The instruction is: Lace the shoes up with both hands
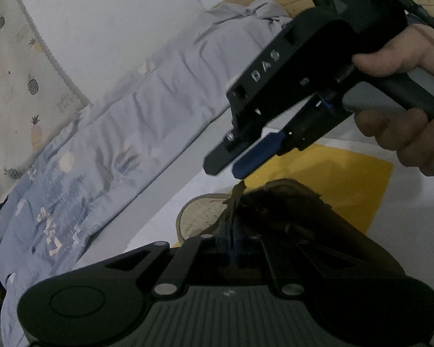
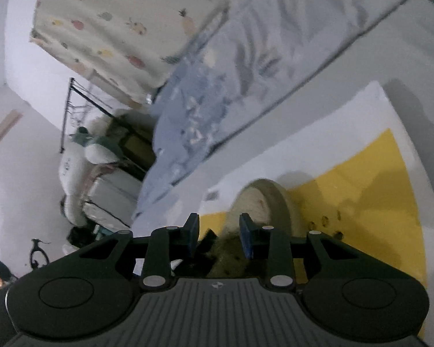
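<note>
Bed [image 1: 147,92] beside white/yellow floor [image 2: 361,179]; tan shoe [image 2: 263,205]. Left hand-held gripper [image 1: 231,228] pinching lace [image 1: 236,195], right hand-held gripper [image 2: 219,231] spread.

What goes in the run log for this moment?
left gripper: shut on lace | right gripper: open, above shoe | lace: runs up from left fingers | shoe: on yellow-white mat

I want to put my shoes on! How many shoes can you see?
1. The shoe lies on the yellow-and-white mat beside the bed; a second one may be hidden.
</note>
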Tool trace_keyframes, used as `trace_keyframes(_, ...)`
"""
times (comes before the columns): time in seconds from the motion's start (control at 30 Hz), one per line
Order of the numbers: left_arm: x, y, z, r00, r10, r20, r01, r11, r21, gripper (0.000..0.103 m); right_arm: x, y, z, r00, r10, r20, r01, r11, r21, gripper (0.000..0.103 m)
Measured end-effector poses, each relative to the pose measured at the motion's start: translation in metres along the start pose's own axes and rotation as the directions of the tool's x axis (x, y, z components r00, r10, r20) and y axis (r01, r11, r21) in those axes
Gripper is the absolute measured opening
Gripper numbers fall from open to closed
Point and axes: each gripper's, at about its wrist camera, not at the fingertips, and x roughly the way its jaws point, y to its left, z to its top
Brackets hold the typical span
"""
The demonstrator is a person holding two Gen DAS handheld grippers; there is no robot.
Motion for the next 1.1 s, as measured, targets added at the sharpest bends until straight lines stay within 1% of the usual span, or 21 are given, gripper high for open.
trace_keyframes(0.13,0.001,0.001,0.000,1.000,-0.010,-0.005,0.010,1.000,-0.003,0.002,0.001,-0.018,0.006,0.997,0.072,0.015,-0.073,0.989,0.130,0.032)
trace_keyframes(0.2,0.003,0.000,0.000,1.000,-0.021,-0.011,0.021,1.000,-0.003,0.002,0.002,-0.022,0.010,0.995,0.095,0.023,-0.098,0.983,0.155,0.032)
trace_keyframes(0.3,0.009,-0.001,0.001,0.999,-0.034,-0.028,0.033,0.999,-0.018,0.002,-0.003,-0.019,0.012,0.997,0.063,0.045,-0.068,0.990,0.120,0.033)
trace_keyframes(0.47,0.019,0.011,0.006,0.999,-0.015,-0.036,0.010,0.991,-0.132,0.002,-0.008,-0.021,0.014,0.998,0.020,0.064,-0.027,0.993,0.113,0.035)
trace_keyframes(0.6,0.029,0.020,0.006,0.998,0.015,-0.066,-0.027,0.982,-0.187,0.002,-0.008,-0.020,0.014,0.998,0.006,0.065,-0.013,0.994,0.104,0.035)
trace_keyframes(0.7,0.033,0.025,0.005,0.994,0.054,-0.091,-0.073,0.973,-0.221,0.002,-0.009,-0.019,0.015,0.997,-0.005,0.072,-0.002,0.995,0.096,0.035)
trace_keyframes(0.83,0.031,0.031,0.005,0.990,0.096,-0.102,-0.120,0.956,-0.268,0.002,-0.010,-0.020,0.016,0.998,-0.010,0.067,0.004,0.996,0.092,0.035)
trace_keyframes(0.9,0.031,0.032,0.006,0.987,0.113,-0.115,-0.141,0.951,-0.274,0.003,-0.010,-0.020,0.016,0.998,-0.011,0.065,0.005,0.996,0.094,0.035)
trace_keyframes(0.97,0.030,0.030,0.008,0.987,0.119,-0.111,-0.145,0.953,-0.266,0.003,-0.009,-0.021,0.016,0.998,-0.010,0.057,0.005,0.995,0.096,0.035)
trace_keyframes(1.1,0.020,0.023,0.009,0.993,0.103,-0.061,-0.115,0.965,-0.235,0.002,-0.005,-0.021,0.015,1.000,0.020,0.023,-0.022,0.994,0.103,0.035)
